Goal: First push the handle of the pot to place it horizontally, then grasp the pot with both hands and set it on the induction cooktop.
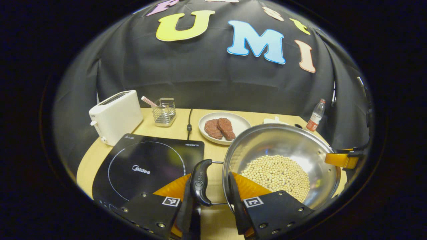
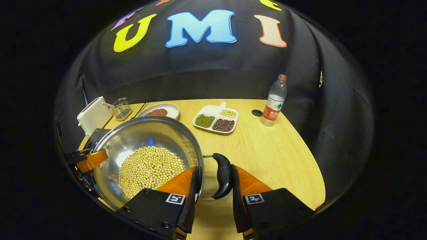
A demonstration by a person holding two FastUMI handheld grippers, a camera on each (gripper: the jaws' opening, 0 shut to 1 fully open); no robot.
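A steel pot [image 1: 277, 140] [image 2: 143, 133] holding soybeans [image 1: 277, 173] [image 2: 150, 170] sits just right of the black induction cooktop [image 1: 146, 166] [image 2: 91, 136]; I cannot tell if it rests on the table. My left gripper [image 1: 210, 176] clamps its left side, one finger behind the black handle [image 1: 201, 181], the other inside the rim. On the opposite side my right gripper [image 2: 215, 168] holds the other black handle [image 2: 223, 175] the same way. Each gripper also shows across the pot: the right gripper [image 1: 343, 159] and the left gripper [image 2: 88, 160].
Along the back of the wooden table stand a white toaster [image 1: 115, 115], a wire basket [image 1: 164, 111], a plate [image 1: 240, 121] of red meat, a divided dish [image 2: 200, 128] of beans and a water bottle [image 2: 274, 100]. A black cable [image 1: 189, 123] runs behind the cooktop.
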